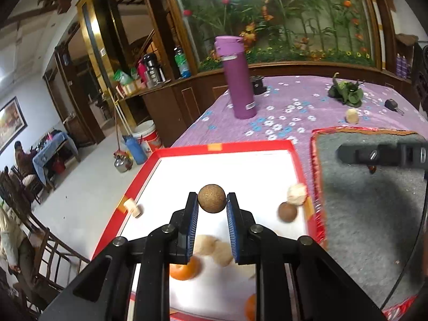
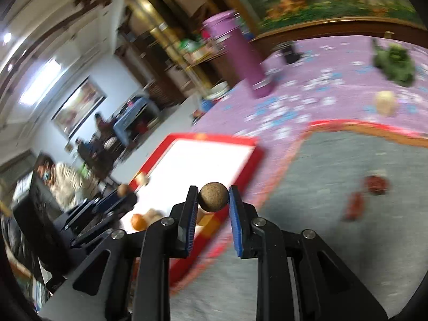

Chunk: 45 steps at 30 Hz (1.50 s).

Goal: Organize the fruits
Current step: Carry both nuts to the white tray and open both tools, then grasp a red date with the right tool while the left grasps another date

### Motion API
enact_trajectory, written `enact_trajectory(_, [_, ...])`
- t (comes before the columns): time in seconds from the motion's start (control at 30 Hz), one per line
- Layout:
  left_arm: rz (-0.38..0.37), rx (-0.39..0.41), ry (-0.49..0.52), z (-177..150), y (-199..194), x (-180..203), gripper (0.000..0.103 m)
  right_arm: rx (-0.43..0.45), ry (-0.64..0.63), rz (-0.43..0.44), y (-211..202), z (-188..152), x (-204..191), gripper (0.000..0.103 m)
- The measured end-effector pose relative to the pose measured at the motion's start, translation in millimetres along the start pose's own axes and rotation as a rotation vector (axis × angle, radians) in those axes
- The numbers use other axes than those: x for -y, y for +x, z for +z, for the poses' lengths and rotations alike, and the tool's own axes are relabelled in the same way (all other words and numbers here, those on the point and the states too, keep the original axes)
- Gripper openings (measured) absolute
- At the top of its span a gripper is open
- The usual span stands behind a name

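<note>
Over the red-rimmed white tray (image 1: pixel 227 145) the left gripper (image 1: pixel 212 200) hangs with its blue-padded jaws pinching a speckled brown ball (image 1: pixel 211 198) at the tips. Below it in the tray lie an orange (image 1: pixel 184 268), a second orange (image 1: pixel 251 307) near the bottom edge, some pale fruits (image 1: pixel 214 247), a brown fruit (image 1: pixel 287 212) touching a whitish one (image 1: pixel 297 194) by the right rim, and a small pale piece (image 1: pixel 133 208) by the left rim. Just beside the tray sits a grey mat (image 1: pixel 369 214) with a red border, both on a purple flowered cloth (image 1: pixel 281 107). The right gripper (image 2: pixel 213 197) (its view is badly blurred) is clamped on its own brown ball (image 2: pixel 213 196) above the seam between tray and mat, where reddish bits (image 2: pixel 375 184) lie. Farther back stand a purple flask (image 1: pixel 238 77), a green figurine (image 1: pixel 346 93) and a lone pale fruit (image 1: pixel 351 115).
</note>
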<state>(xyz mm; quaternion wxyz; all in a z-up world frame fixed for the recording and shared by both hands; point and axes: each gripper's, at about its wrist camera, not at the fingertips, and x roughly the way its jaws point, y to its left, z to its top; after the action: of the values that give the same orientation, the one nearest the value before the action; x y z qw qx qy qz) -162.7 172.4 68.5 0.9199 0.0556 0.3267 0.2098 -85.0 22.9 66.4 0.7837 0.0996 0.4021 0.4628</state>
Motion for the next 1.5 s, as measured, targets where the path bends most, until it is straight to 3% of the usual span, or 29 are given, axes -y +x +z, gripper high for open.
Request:
enact_trajectory(0.1, [0.005, -0.025, -0.016, -7, 8, -10, 0.020, -0.049, -0.036, 0.042, 25, -10, -25, 0.025])
enact_trajectory(0.27, [-0.002, -0.078, -0.039, -20, 26, -20, 0.020, -0.093, -0.089, 0.035, 52, -24, -45, 0.025])
enact_trajectory(0.43, [0.020, -0.114, -0.058, -26, 34, -25, 0.021, -0.066, -0.122, 0.046, 59, -29, -50, 0.030])
enact_trajectory(0.5, [0.048, -0.115, -0.056, -27, 35, -26, 0.038, -0.061, -0.123, 0.023, 60, -28, -46, 0.046])
enact_trajectory(0.6, [0.091, -0.100, -0.052, -26, 31, -27, 0.066, -0.046, -0.096, 0.029, 55, -27, -39, 0.049])
enact_trajectory(0.77, [0.111, -0.089, -0.041, -24, 24, -26, 0.071, 0.021, -0.028, 0.018, 39, -19, -23, 0.052])
enact_trajectory(0.87, [0.075, -0.078, -0.023, -21, 19, -19, 0.075, 0.026, 0.027, 0.003, 27, -14, -5, 0.052])
enact_trajectory(1.1, [-0.046, -0.013, 0.075, -10, -6, 21, 0.078, 0.082, 0.076, -0.186, -46, 6, 69, 0.052])
enact_trajectory(1.17, [-0.081, -0.001, 0.099, -7, -11, 33, 0.078, 0.052, 0.092, -0.249, -57, 13, 93, 0.052])
enact_trajectory(1.33, [-0.162, 0.013, 0.159, -1, -25, 65, 0.078, -0.062, 0.060, -0.354, -40, 17, 122, 0.051])
enact_trajectory(1.5, [-0.196, 0.005, 0.173, 5, -30, 80, 0.078, -0.095, 0.004, -0.422, -14, 16, 125, 0.040])
